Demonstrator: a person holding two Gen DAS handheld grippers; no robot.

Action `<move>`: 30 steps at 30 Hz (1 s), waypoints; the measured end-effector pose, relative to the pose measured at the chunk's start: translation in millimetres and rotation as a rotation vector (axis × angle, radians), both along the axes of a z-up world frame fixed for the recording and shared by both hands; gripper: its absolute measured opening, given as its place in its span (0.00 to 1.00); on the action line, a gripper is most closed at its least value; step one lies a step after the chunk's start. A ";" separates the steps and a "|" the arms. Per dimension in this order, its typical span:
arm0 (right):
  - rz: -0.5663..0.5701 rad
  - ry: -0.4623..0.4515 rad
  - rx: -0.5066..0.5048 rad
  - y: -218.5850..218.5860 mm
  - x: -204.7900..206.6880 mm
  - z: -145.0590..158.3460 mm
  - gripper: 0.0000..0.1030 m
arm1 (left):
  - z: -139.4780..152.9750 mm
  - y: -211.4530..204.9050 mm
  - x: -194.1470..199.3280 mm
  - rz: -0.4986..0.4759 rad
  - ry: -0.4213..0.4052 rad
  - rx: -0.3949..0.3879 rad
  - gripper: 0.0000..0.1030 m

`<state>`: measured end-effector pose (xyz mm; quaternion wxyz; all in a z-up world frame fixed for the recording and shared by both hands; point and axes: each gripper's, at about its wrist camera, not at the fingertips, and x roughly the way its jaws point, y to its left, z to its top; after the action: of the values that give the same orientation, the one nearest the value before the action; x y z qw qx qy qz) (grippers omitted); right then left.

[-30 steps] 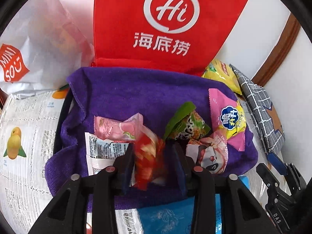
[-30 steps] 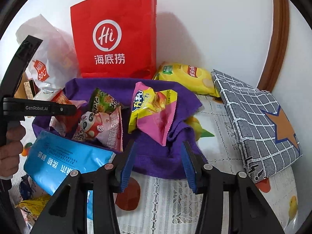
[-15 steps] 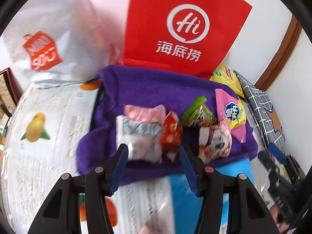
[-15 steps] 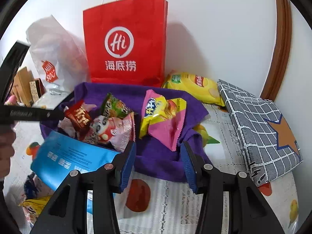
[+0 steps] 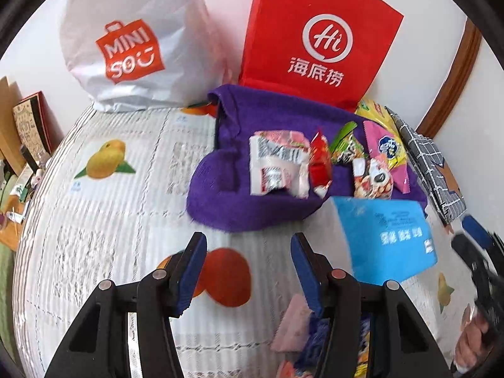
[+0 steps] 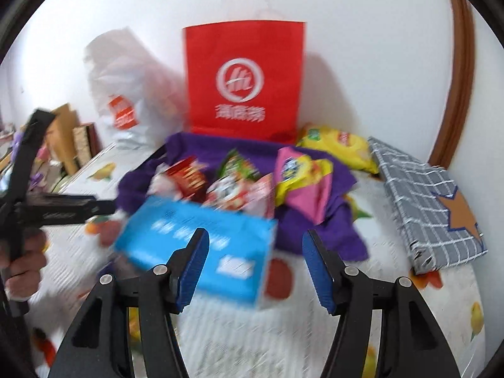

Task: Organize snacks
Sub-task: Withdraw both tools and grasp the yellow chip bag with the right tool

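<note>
**Snack packets gathered on purple towel**

Snack packets (image 5: pixel 318 160) are seen upright in a row across the purple towel (image 5: pixel 220 201), before a red paper bag (image 5: pixel 318 41). A blue pouch (image 6: pixel 195 236), flat and lengthwise, is placed between them and the right gripper (image 6: pixel 255 252), whose jaws have just been opening, empty. The left gripper (image 5: pixel 249 258) is parted, empty, short of the towel.

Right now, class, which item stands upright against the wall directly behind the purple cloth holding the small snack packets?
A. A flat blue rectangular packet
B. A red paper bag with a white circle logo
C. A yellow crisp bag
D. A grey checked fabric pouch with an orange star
B: the red paper bag stands upright against the wall just behind the purple cloth; the other three lie flat.
</note>
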<state>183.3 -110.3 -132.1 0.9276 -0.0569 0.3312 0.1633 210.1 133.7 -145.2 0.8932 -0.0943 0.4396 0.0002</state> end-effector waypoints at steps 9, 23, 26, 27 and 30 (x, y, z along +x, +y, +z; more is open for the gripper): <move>0.104 0.132 0.125 40.3 -43.8 -12.4 0.67 | -2.9 22.1 -19.1 -0.001 -0.042 -0.024 0.52; 0.072 0.229 0.019 73.2 -43.3 -64.6 0.68 | -4.3 18.7 -25.2 -0.033 -0.052 -0.072 0.52; 0.066 0.253 0.029 69.4 -35.9 -72.3 0.68 | -4.5 17.4 -24.9 -0.044 -0.052 -0.080 0.52; 0.066 0.259 0.037 68.3 -33.8 -74.6 0.69 | -4.4 16.7 -25.1 -0.047 -0.053 -0.078 0.52; 0.068 0.274 0.048 68.3 -29.4 -79.5 0.70 | -5.1 13.0 -24.9 -0.055 -0.053 -0.065 0.52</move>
<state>154.0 -42.0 -211.6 0.8688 -0.0233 0.4486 0.2086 185.2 146.8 -150.4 0.9006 -0.1109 0.4181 -0.0412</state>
